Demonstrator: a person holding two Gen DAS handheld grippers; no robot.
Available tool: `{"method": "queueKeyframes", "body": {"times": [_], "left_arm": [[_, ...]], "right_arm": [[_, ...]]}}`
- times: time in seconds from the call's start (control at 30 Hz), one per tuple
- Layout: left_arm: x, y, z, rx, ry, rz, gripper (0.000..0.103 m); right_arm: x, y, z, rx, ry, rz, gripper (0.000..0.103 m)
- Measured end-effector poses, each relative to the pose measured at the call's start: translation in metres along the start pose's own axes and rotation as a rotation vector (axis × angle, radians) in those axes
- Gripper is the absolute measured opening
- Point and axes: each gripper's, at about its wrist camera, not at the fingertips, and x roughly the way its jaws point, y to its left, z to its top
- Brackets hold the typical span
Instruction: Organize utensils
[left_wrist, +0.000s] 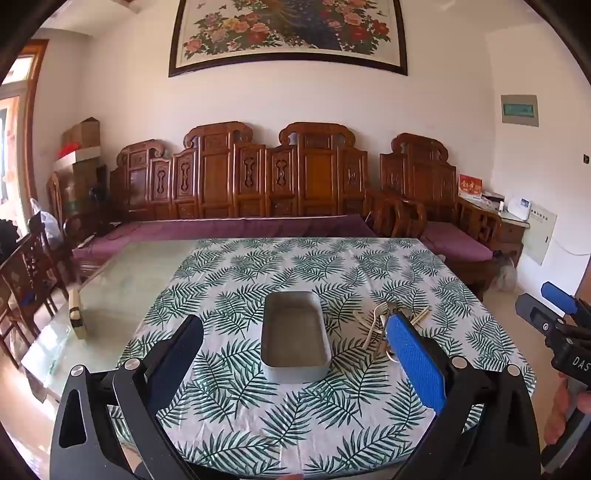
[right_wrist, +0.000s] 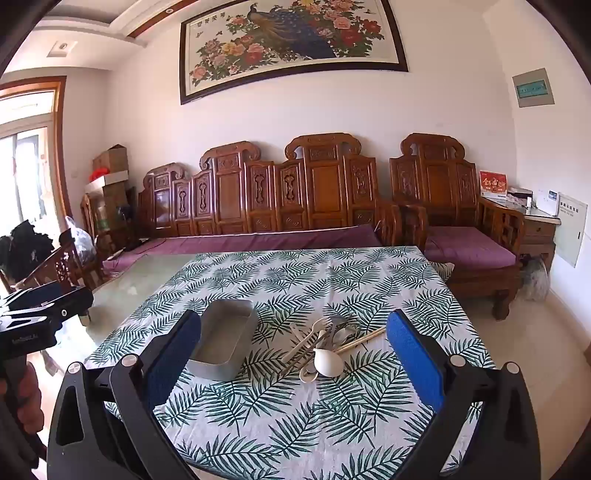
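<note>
Nearest me, low in frame, both the left gripper (left_wrist: 295, 354) and right gripper (right_wrist: 293, 354) spread wide, empty. Beyond, mid-frame: utensil pile (right_wrist: 325, 343) beside the metal tray (right_wrist: 225, 339). Light, stiff, slippery, I judge; I'd pinch handles.

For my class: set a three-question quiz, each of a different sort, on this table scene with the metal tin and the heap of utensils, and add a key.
1. True or false: the metal tin already holds utensils.
2. Multiple choice: in the right wrist view, the utensil pile lies (A) inside the tin, (B) on the leaf-print tablecloth right of the tin, (C) on the bare glass.
3. Fill in: both the left gripper and the right gripper have their jaws ____.

Key
1. False: the tin is empty.
2. B.
3. Open, with nothing between them.
</note>
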Motion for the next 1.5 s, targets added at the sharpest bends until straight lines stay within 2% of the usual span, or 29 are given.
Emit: {"method": "queueKeyframes", "body": {"times": [1.5], "left_arm": [[-0.0026, -0.0065, 0.0001, 0.004, 0.004, -0.015, 0.097]], "right_arm": [[-0.0032, 0.0031, 0.0025, -0.002, -0.002, 0.002, 0.101]]}}
